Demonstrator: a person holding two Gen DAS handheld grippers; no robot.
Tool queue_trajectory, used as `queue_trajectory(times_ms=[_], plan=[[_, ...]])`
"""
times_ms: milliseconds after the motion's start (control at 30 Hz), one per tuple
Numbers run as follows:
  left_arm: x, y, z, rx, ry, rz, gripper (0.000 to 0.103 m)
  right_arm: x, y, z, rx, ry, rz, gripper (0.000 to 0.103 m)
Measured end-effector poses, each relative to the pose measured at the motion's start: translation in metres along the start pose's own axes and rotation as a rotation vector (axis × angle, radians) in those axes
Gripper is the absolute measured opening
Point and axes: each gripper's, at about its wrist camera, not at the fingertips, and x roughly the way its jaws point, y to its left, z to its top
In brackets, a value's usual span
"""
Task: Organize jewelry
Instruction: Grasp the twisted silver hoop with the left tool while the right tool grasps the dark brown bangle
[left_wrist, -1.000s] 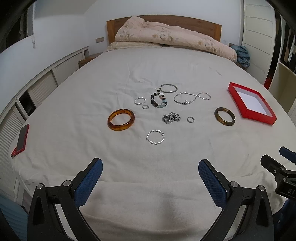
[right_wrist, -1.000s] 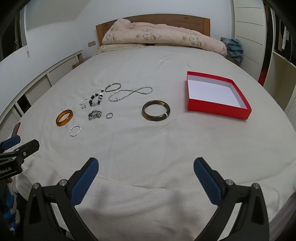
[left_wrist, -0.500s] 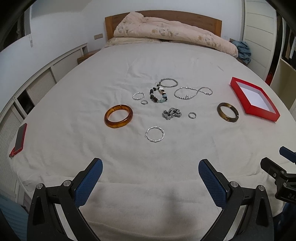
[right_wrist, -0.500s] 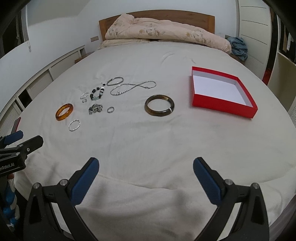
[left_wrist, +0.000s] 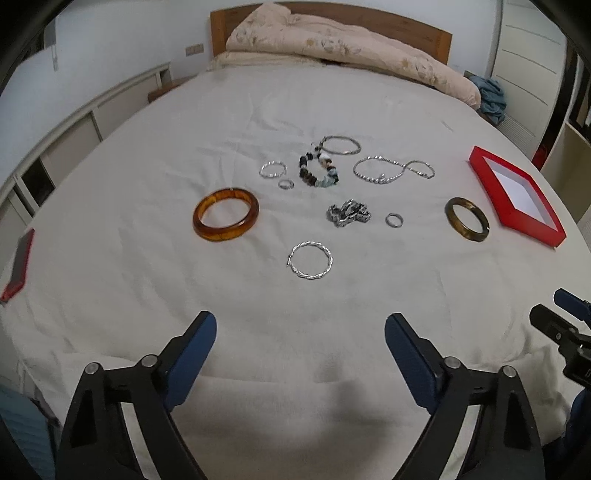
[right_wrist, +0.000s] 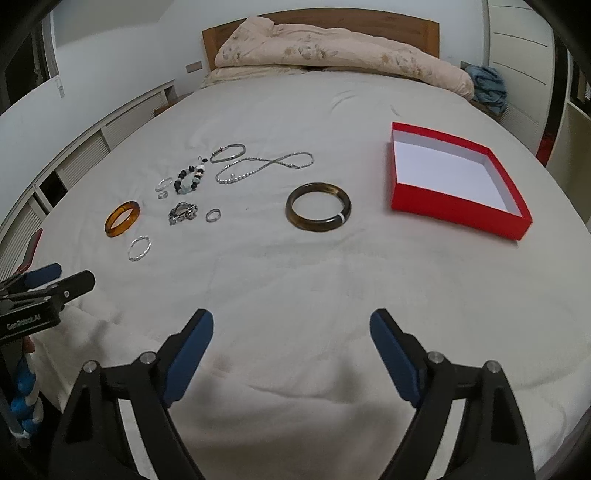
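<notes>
Jewelry lies spread on a white bed. An amber bangle, a twisted silver hoop, a beaded bracelet, a silver chain necklace, a metal clump, small rings and a dark brown bangle are there. An open, empty red box sits at the right. My left gripper is open and empty near the bed's front edge, short of the hoop. My right gripper is open and empty, short of the dark bangle.
A rolled beige duvet lies against the wooden headboard. A red-edged phone lies at the bed's left edge. White cabinets run along the left wall and a wardrobe stands at the right.
Both grippers have moved forward and tilted down a little toward the bed; the jewelry and box appear nearer. Both stay open and empty.
</notes>
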Motion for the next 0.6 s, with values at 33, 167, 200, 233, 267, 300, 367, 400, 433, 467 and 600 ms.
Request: queue_trajectory(times_ms=[33,167,200,233,267,300,367,400,433,467,600], plan=[[0.004,0.002,0.002,-0.008,0.010,-0.011,0.090,0.002,-0.002,0.003,-0.005,0.001,0.002,0.085],[0.017,0.003,0.011,-0.008,0.030,-0.027,0.085,0.012,-0.009,0.016,-0.016,0.006,0.018,0.083],[0.022,0.002,0.013,-0.006,0.035,-0.028,0.085,0.015,-0.010,0.020,-0.018,0.008,0.024,0.083],[0.026,0.001,0.016,-0.004,0.039,-0.027,0.085,0.020,-0.012,0.024,-0.021,0.014,0.035,0.083],[0.031,0.000,0.019,-0.003,0.043,-0.026,0.085,0.024,-0.013,0.029,-0.026,0.020,0.043,0.083],[0.035,-0.001,0.022,-0.003,0.048,-0.025,0.085,0.028,-0.013,0.032,-0.034,0.024,0.050,0.083],[0.044,-0.003,0.027,0.004,0.058,-0.013,0.085,0.039,-0.014,0.042,-0.054,0.039,0.073,0.083],[0.049,-0.003,0.029,0.006,0.064,-0.007,0.085,0.043,-0.014,0.046,-0.059,0.046,0.084,0.083],[0.055,-0.004,0.031,0.005,0.072,-0.001,0.085,0.048,-0.014,0.050,-0.063,0.054,0.093,0.082],[0.059,-0.003,0.033,0.004,0.080,0.003,0.083,0.055,-0.014,0.056,-0.069,0.061,0.101,0.080],[0.075,-0.002,0.036,-0.001,0.105,0.002,0.078,0.079,-0.016,0.074,-0.081,0.092,0.123,0.062]])
